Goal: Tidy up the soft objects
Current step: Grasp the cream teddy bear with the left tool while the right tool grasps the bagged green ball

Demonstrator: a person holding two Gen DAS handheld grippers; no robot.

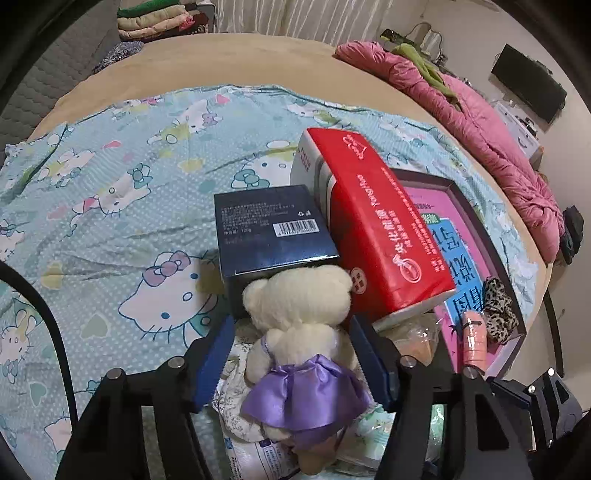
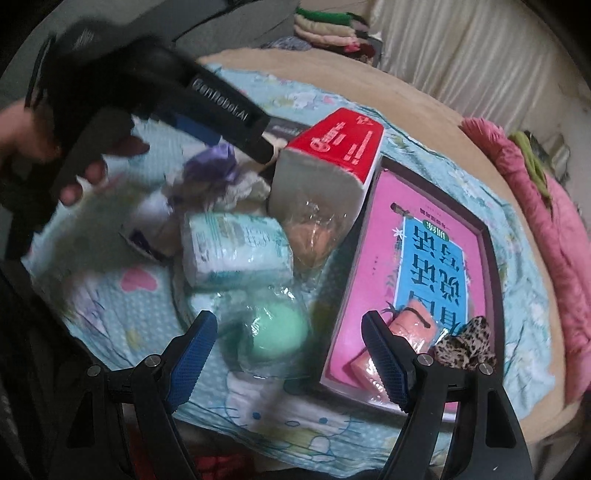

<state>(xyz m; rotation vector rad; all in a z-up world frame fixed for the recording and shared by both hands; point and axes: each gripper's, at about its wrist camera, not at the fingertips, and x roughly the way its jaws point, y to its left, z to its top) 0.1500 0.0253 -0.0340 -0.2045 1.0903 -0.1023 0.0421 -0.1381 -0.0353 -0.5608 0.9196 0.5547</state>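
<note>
Currently: bear [image 1: 299, 332] lies between the left gripper [image 1: 293, 363] fingers, spread, not clamping, atop packs on the bed [image 1: 110, 184]. Right gripper [image 2: 290, 356], fingers apart, holds nothing over the green ball [image 2: 277, 330]. Risk: closing may nudge the leaning red pack [image 1: 380, 229], toppling it.

A: Bedding? A cartoon-cat sheet [image 1: 110, 177] lies over a tan bed [image 1: 229, 59]; a pink quilt [image 1: 491, 129] is bunched along the far edge.

B: Background: folded clothes [image 1: 155, 22] stacked beyond the bed, pale curtain [image 2: 461, 48] behind, dark screen [image 1: 528, 81] on the wall.
</note>
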